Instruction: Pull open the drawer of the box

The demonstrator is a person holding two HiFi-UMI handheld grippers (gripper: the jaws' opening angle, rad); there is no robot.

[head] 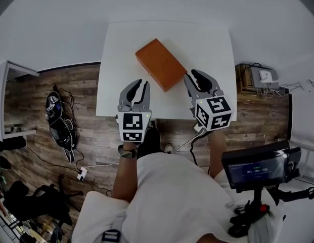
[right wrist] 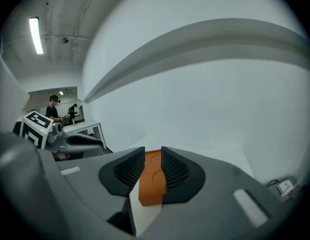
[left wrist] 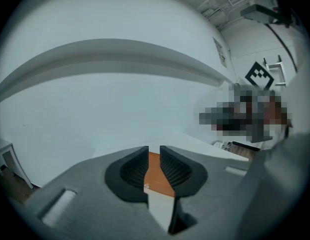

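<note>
In the head view both my forearms reach up from the lower middle of the frame, side by side, toward the near edge of the white table (head: 116,59). My left gripper (head: 142,85) sits left of centre. Its marker cube (head: 134,126) hangs over the wooden floor (head: 86,135), and its jaws point up the frame over the table's near edge. A watch (head: 127,152) shows on that wrist. My right gripper (head: 193,76) is right of centre and a little higher in the frame, angled slightly leftward, with its marker cube (head: 214,112) tilted.

The orange box (head: 161,64) lies flat on the table in the upper middle of the frame, turned on a diagonal. Its lower corner points between my two grippers. The right gripper's tips are just beside its lower right edge, and the left gripper's tips are near it but apart from it.

In the left gripper view the jaws stand a narrow gap apart, clamped on nothing, with the box (left wrist: 155,176) showing through the gap ahead. The right gripper view shows the same thing, jaws parted and the box (right wrist: 153,184) framed between them, untouched. I cannot make out the drawer.
</note>
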